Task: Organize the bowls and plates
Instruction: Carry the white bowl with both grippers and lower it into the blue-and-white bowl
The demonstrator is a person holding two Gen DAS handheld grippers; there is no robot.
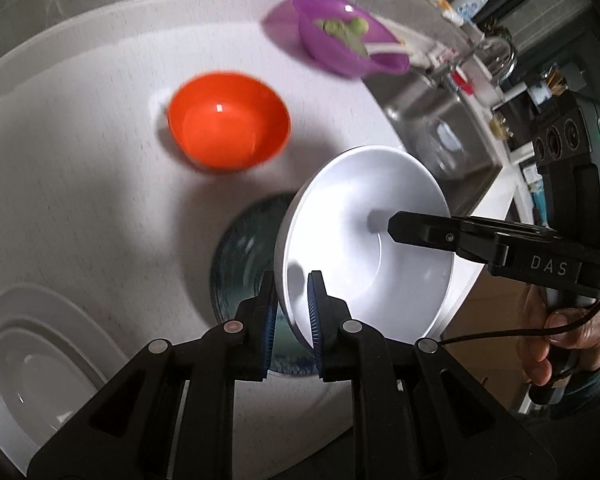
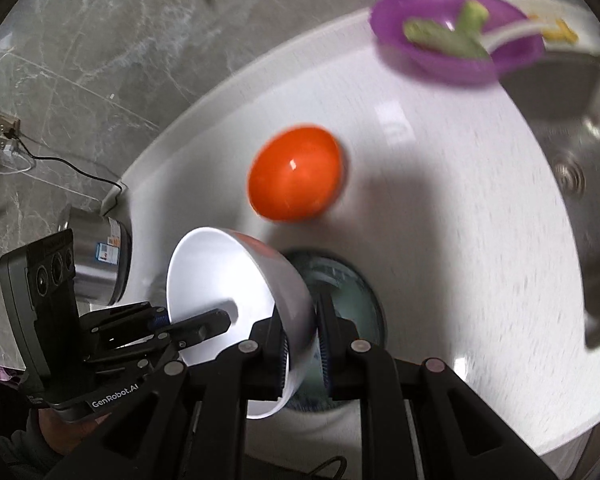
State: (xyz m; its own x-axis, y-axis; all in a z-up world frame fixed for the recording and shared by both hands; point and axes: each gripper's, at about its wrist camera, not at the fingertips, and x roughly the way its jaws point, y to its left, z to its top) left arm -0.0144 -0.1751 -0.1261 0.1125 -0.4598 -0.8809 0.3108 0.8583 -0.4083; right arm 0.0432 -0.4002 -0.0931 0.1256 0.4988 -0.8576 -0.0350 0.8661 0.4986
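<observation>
A white bowl (image 1: pixel 340 220) (image 2: pixel 212 272) hangs tilted above the white countertop (image 1: pixel 80 140), held from two sides. My left gripper (image 1: pixel 294 300) is shut on its near rim, one pad inside and one outside. My right gripper (image 2: pixel 302 332) is shut on the opposite wall, and its inner finger (image 1: pixel 420 232) reaches into the bowl. Just below the bowl lies a dark blue-green plate (image 1: pixel 244 248) (image 2: pixel 352 292), partly hidden. An empty orange bowl (image 1: pixel 228 120) (image 2: pixel 296 172) stands farther back. A purple bowl (image 1: pixel 340 36) (image 2: pixel 452 36) with green scraps sits at the far edge.
Stacked white plates (image 1: pixel 32 360) rest at the near left of the counter. A steel sink (image 1: pixel 440 128) (image 2: pixel 580 160) with a tap borders the counter on the right. A steel canister (image 2: pixel 100 260) stands at the left edge. A hand (image 1: pixel 560 340) grips the right tool.
</observation>
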